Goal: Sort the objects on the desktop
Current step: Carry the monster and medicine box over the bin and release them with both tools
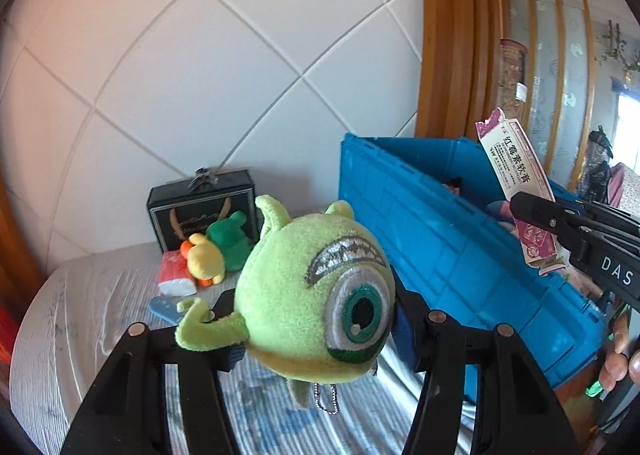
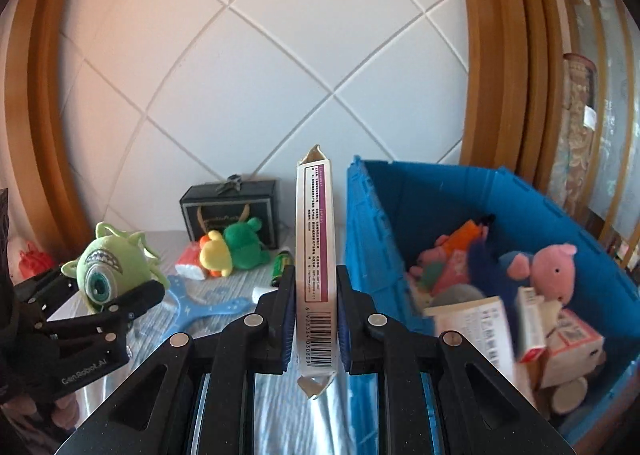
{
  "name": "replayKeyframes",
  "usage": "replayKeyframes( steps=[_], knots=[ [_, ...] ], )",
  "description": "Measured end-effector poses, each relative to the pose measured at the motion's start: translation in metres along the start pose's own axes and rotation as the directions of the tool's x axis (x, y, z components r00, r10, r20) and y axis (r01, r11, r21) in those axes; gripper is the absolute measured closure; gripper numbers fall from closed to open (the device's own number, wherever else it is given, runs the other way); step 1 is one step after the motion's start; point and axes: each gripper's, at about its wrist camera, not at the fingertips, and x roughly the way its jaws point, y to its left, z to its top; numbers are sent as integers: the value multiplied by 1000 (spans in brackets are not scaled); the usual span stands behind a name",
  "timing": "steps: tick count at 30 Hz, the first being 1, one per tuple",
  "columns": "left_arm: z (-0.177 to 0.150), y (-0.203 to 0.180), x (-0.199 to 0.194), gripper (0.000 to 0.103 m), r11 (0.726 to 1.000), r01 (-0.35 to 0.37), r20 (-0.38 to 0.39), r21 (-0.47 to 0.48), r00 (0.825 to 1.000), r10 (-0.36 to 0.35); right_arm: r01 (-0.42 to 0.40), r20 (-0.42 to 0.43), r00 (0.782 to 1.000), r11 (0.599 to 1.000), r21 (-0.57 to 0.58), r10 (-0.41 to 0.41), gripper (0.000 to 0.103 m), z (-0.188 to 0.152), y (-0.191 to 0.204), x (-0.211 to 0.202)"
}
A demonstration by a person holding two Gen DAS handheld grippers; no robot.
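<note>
Toy (image 1: pixel 316 295), green, one-eyed, plush, pinched in left gripper (image 1: pixel 316 319), held above striped tabletop (image 1: pixel 60 315), left of blue bin (image 1: pixel 440 239). Box (image 2: pixel 316 263), thin carton standing upright, squeezed flat between right gripper (image 2: pixel 314 319) pads, just left of bin wall, not yet over opening. Bin already crowded: pink pig (image 2: pixel 554 273), cartons, other plush. Likely risks: toy gripped only at soft sides, so could squirt free or snag by dangling bead chain (image 1: pixel 326 399) on bin rim; carton may pivot in narrow pinch, strike rim, fall outside. Could also collide, both grippers nearing same bin. More plush (image 1: pixel 216 251) waiting left of bin.
</note>
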Motion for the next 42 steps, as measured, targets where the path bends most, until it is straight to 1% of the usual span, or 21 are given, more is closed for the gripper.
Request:
replayKeyframes(
  steps=[4,7,11,14,17,20,22,24,25,28,30,31,33,34,35,36,37,38,42],
  knots=[
    [20,-53,13,46,997,71,10,37,997,-72,84,37,996,996,10,-84,85,8,-47,-18],
    [35,-93,24,46,991,121,11,61,992,-122,158,45,986,987,21,-159,85,8,-88,-30],
    [51,-150,34,46,977,187,6,105,982,-188,261,28,965,965,33,-262,85,3,-142,-34],
    [55,-181,42,46,966,222,-12,131,975,-223,342,-6,940,939,40,-342,85,-6,-177,-30],
    [59,-208,54,46,953,257,-52,159,966,-251,356,-50,934,932,59,-354,85,-17,-204,-21],
    [63,-231,66,46,947,263,-84,185,964,-252,366,-91,929,928,63,-360,85,-27,-223,-11],
    [64,-239,75,46,948,266,-110,175,962,-250,362,-108,929,930,63,-354,85,-31,-230,-6],
    [66,-246,84,44,950,257,-151,176,961,-232,362,-118,928,930,61,-353,85,-34,-233,-2],
    [67,-246,87,44,951,253,-159,176,961,-226,361,-121,928,931,62,-352,85,-36,-236,-2],
    [68,-241,90,41,963,202,-144,177,974,-178,359,-130,928,931,61,-349,85,-38,-238,1],
    [69,-236,89,33,969,191,-128,158,977,-171,357,-133,928,932,57,-347,85,-39,-239,3],
    [69,-233,89,27,970,194,-125,145,976,-176,356,-133,929,933,57,-347,84,-40,-240,5],
    [70,-229,88,27,971,203,-121,126,975,-188,357,-133,928,932,56,-347,77,-41,-240,5],
    [70,-226,87,27,972,203,-115,120,975,-189,361,-132,927,931,53,-352,65,-41,-239,5],
    [71,-224,85,27,973,200,-109,118,976,-187,363,-131,926,931,49,-354,43,-41,-238,5],
    [71,-222,84,27,973,198,-103,119,977,-186,364,-129,925,930,46,-356,28,-41,-238,4],
    [71,-221,82,27,973,198,-97,118,978,-187,369,-122,924,929,42,-361,3,-41,-236,2],
    [70,-218,79,27,974,196,-92,118,978,-185,374,-111,923,927,37,-368,0,-41,-234,-1],
    [72,-208,68,27,977,189,-63,98,981,-184,383,-84,921,923,26,-380,0,-39,-226,-12]
  ],
)
